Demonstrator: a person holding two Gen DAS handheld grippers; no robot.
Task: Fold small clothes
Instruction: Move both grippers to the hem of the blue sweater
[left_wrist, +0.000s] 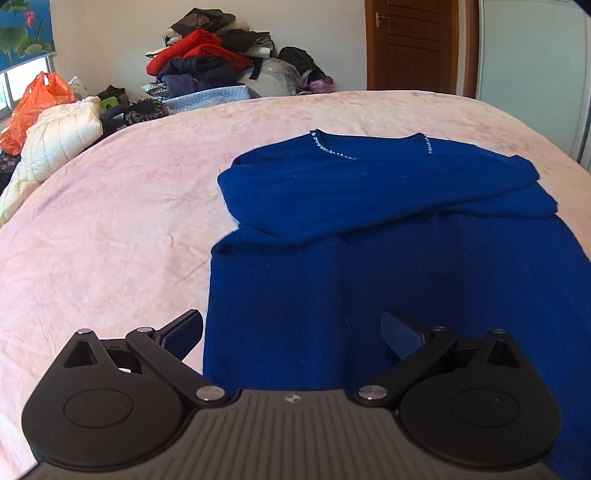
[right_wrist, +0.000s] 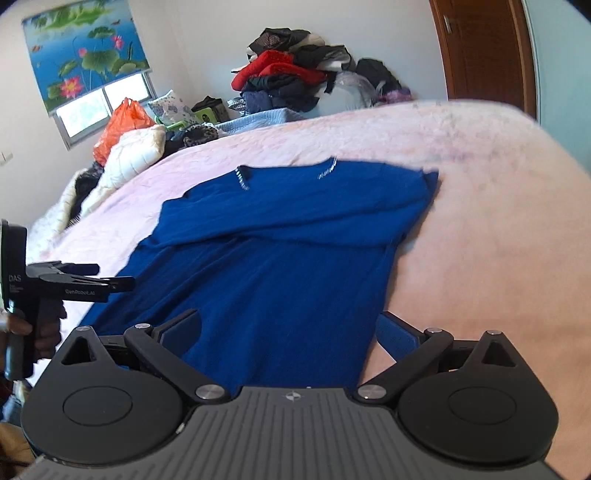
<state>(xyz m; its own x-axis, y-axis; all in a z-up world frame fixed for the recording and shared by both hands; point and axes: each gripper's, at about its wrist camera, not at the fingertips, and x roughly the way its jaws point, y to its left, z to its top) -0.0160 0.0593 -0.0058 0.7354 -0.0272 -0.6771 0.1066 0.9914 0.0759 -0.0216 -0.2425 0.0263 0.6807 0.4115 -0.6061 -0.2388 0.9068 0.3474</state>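
Note:
A royal-blue sweater (left_wrist: 369, 229) with a beaded neckline lies flat on the pink bedspread (left_wrist: 110, 221), its sleeves folded across the chest. My left gripper (left_wrist: 291, 334) is open over the sweater's near left hem, holding nothing. In the right wrist view the same sweater (right_wrist: 280, 251) spreads ahead, and my right gripper (right_wrist: 288, 332) is open over its near right hem, empty. The left gripper (right_wrist: 110, 284) shows there side-on at the left edge, held by a hand (right_wrist: 40, 332), just off the sweater's left edge.
A heap of mixed clothes (left_wrist: 214, 59) is piled against the far wall beyond the bed. A white padded jacket (left_wrist: 59, 140) and an orange plastic bag (left_wrist: 33, 103) lie at the bed's left side. A wooden door (left_wrist: 410, 44) stands at the back right.

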